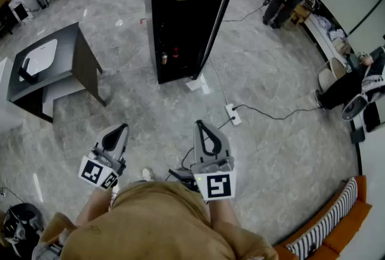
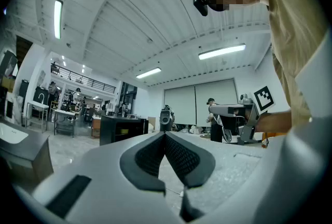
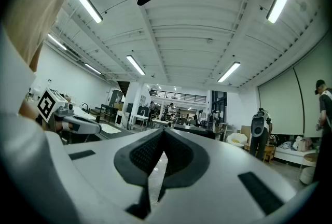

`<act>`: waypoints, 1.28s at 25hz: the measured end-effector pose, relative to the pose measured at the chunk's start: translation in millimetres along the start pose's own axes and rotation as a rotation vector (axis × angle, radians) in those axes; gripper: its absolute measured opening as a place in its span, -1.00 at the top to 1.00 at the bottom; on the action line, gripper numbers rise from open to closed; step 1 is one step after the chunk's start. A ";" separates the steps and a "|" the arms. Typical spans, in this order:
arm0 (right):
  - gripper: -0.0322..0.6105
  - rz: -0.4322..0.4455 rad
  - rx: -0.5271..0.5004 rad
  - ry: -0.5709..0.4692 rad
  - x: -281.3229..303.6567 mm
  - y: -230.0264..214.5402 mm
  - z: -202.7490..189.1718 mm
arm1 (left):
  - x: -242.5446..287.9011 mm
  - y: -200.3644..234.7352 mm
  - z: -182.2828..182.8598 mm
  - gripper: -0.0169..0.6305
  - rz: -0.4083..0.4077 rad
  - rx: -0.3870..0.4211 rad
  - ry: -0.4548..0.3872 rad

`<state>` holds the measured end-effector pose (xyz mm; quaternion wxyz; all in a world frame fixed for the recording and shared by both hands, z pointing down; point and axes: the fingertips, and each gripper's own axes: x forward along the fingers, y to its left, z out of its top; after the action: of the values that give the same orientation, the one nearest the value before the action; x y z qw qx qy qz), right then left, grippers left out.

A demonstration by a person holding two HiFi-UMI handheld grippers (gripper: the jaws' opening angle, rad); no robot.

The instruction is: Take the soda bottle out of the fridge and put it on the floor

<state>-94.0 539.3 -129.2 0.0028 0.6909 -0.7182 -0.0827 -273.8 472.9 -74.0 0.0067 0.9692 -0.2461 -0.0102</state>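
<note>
Sitting in the fridge: two small things are showing on a low shelf, a pale-topped item (image 1: 163, 59) and a dark reddish item (image 1: 175, 52) just beside it. I am guessing the soda bottle is one of them, but they are too small to tell which.
Fridge: the black fridge (image 1: 180, 12) is standing in the upper middle of the frame, its door (image 1: 215, 24) hanging open to the right.
Floor: the grey marble floor (image 1: 277, 72) is spreading out all round, with a white power strip (image 1: 233, 114) lying lower right of the door.
Left gripper: the left gripper (image 1: 123, 127) is hovering at the bottom left, close to the person's body, jaws pressed together on nothing.
Right gripper: the right gripper (image 1: 200, 124) is hovering at bottom centre, jaws likewise closed and carrying nothing, well apart from the fridge.
Progress: the door is already standing open, and nothing more is looking done. Approaching, reaching in, gripping the bottle, lifting it out and setting it down are all waiting.
</note>
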 end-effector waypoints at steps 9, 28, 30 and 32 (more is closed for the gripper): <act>0.90 0.027 0.010 -0.007 -7.7 -17.4 -7.8 | 14.7 -20.9 -1.3 0.97 0.026 0.015 -0.002; 0.89 0.081 -0.006 0.010 28.0 -66.5 -50.0 | 70.6 -22.8 -38.5 0.97 0.064 0.008 0.030; 0.89 0.068 -0.013 0.013 50.5 -71.9 -57.4 | 90.1 -3.8 -45.9 0.97 0.048 0.004 0.029; 0.89 0.051 -0.007 0.021 78.3 -79.6 -66.5 | 113.1 20.5 -55.3 0.97 0.032 -0.012 0.035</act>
<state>-10.7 451.5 -82.0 0.0150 0.6733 -0.7351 -0.0778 -183.0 401.4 -20.2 0.0171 0.9650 -0.2616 0.0053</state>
